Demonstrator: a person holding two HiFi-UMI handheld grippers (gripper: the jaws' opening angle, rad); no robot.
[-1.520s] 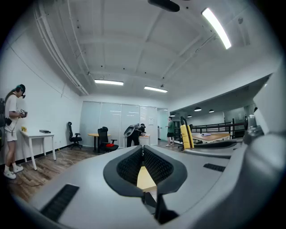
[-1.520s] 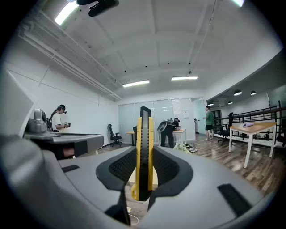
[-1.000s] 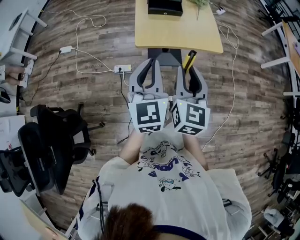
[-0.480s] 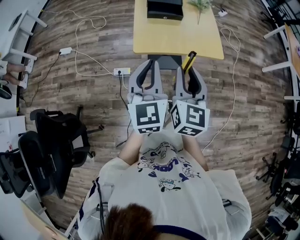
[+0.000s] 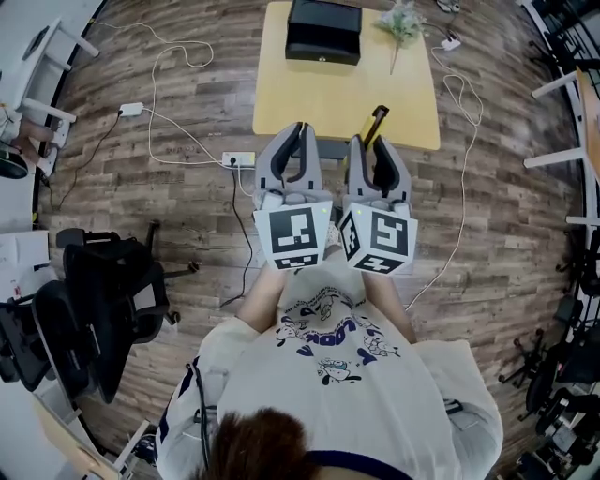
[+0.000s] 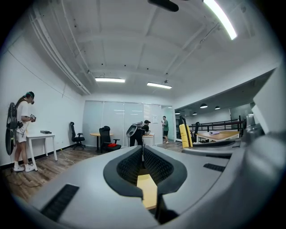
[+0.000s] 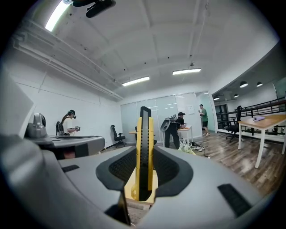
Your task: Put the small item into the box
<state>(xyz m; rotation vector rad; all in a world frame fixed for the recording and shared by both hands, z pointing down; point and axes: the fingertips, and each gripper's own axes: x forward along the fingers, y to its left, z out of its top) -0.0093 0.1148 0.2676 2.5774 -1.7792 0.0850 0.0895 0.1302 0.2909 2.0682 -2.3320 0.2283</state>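
- utility knife, yellow with a black centre strip, clamped between the pads of the right hand-held gripper; it stands on edge between the jaws and sticks out well past the tips
- head view: same utility knife pokes forward out of the right hand-held gripper, its far end over the near edge of the surface
- left hand-held gripper: jaws together at the tips, nothing between them, only a bit of the yellow surface seen through the gap behind the tips
- head view: left hand-held gripper just beside the right one, both held level in front of the person's chest, pointing at the surface
- marker cubes at the rear of each hand-held gripper, side by side, close to touching
- box, black, closed as far as I can tell, sits at the far edge of the surface, well apart from the knife
- green sprig on the surface's far right corner, beside the box
- wood-plank floor; white power strip near the surface's left leg, with white cable looping away
- black office chairs at the left, well apart from the surface
- gripper views: open office behind, a bent-over person at a distant desk, others standing; detail too small
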